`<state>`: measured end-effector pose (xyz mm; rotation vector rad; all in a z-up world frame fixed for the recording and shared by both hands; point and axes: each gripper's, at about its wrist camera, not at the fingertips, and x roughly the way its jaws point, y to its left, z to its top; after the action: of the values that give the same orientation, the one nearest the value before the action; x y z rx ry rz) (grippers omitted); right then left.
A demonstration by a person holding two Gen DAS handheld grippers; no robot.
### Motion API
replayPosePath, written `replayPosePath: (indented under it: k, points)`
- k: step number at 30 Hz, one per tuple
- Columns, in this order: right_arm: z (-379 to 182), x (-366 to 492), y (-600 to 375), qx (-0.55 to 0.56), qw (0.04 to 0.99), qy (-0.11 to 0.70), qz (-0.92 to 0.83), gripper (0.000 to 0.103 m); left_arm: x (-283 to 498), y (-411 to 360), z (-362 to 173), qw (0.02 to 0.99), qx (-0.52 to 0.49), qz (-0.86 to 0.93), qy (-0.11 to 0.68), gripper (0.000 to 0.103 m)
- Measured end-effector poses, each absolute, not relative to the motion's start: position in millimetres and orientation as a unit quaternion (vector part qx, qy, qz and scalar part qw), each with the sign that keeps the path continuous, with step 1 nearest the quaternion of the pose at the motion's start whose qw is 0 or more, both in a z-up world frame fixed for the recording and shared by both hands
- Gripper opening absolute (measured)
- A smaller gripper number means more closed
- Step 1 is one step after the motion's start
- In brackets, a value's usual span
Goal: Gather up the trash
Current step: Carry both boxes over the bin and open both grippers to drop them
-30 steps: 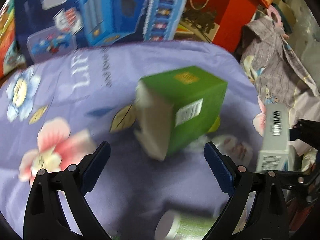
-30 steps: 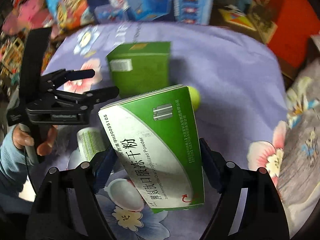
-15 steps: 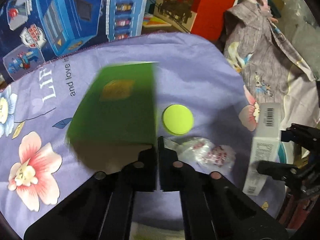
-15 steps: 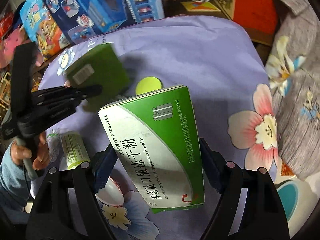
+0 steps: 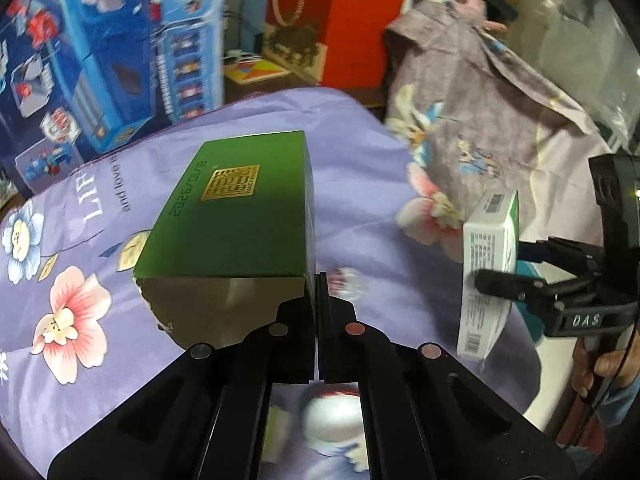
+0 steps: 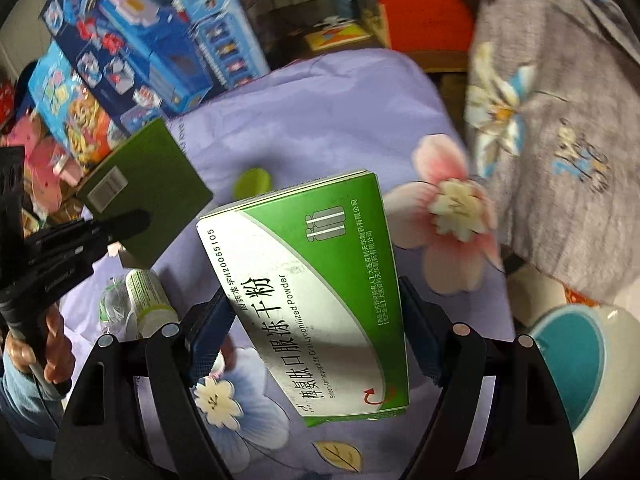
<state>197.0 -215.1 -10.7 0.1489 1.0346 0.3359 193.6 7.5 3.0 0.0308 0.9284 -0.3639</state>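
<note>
Purple cloth (image 6: 320, 112) bare at centre – passable. Toy boxes (image 6: 160, 40) wall off far edge; red box (image 5: 360, 20) behind; draped grey fabric (image 6: 560, 140) blocks R side – bottle (image 6: 150, 300) clutters near-L.

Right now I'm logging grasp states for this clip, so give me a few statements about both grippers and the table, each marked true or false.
1. The left gripper is shut on the green box. True.
2. The right gripper is empty. False: it holds the medicine box between its fingers.
3. A yellow-green lid lies on the purple cloth. True.
4. The green box rests flat on the cloth. False: it is lifted, pinched by one side wall.
5. A small bottle lies on the cloth near the left gripper. True.
</note>
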Motion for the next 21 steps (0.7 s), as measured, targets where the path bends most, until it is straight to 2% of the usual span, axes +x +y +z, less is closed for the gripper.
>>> replayPosePath:
  k: [11, 21]
  points:
    - [12.0, 131.9, -325.3, 0.149, 0.884, 0.432, 0.101, 0.075, 150.3, -107.0, 18.0, 0.860, 0.072, -0.256, 0.437, 0.001]
    - [-11.3, 79.7, -449.4, 0.233, 0.883, 0.408, 0.011, 0.075, 112.9, -231.8, 4.4, 0.819, 0.144, -0.334, 0.443, 0.001]
